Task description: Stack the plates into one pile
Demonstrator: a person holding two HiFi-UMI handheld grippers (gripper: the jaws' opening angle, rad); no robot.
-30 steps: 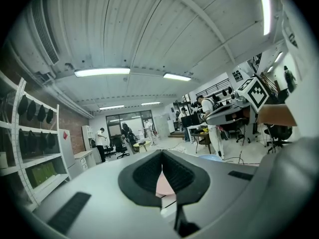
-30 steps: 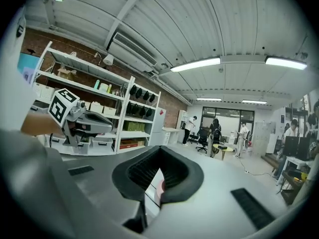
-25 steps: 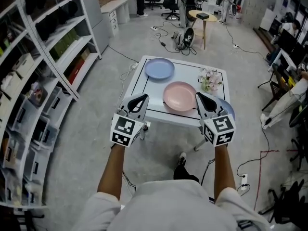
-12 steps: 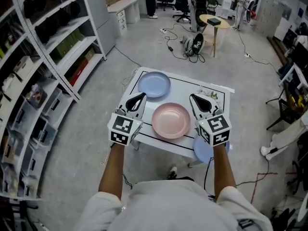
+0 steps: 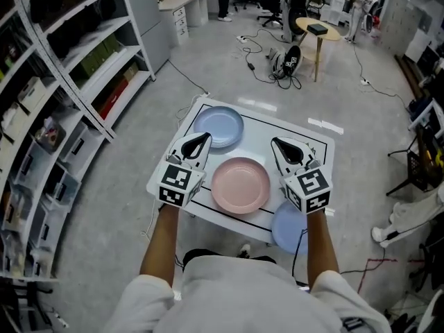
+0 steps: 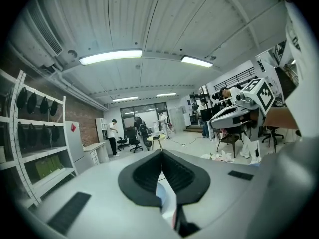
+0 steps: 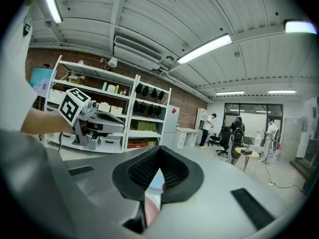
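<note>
- Nearest to us, a blue plate lies at the near right corner of the bench. It juts past the near edge, and our right forearm covers part of it.
- Just beyond it, a pink plate sits by the middle of the near edge, clear of both blue ones.
- We hold the left hand-held gripper over the bench's left side, its jaws pressed together with nothing between them.
- We hold the right hand-held gripper over the right side, its jaws likewise pressed together and empty. The pink plate shows between the two grippers.
- A second blue plate rests flat at the far left corner, well apart from the first.
- No plate lies on another yet.
- Past the bench, metal shelving runs along the left, and a small round table stands on the floor farther back.
</note>
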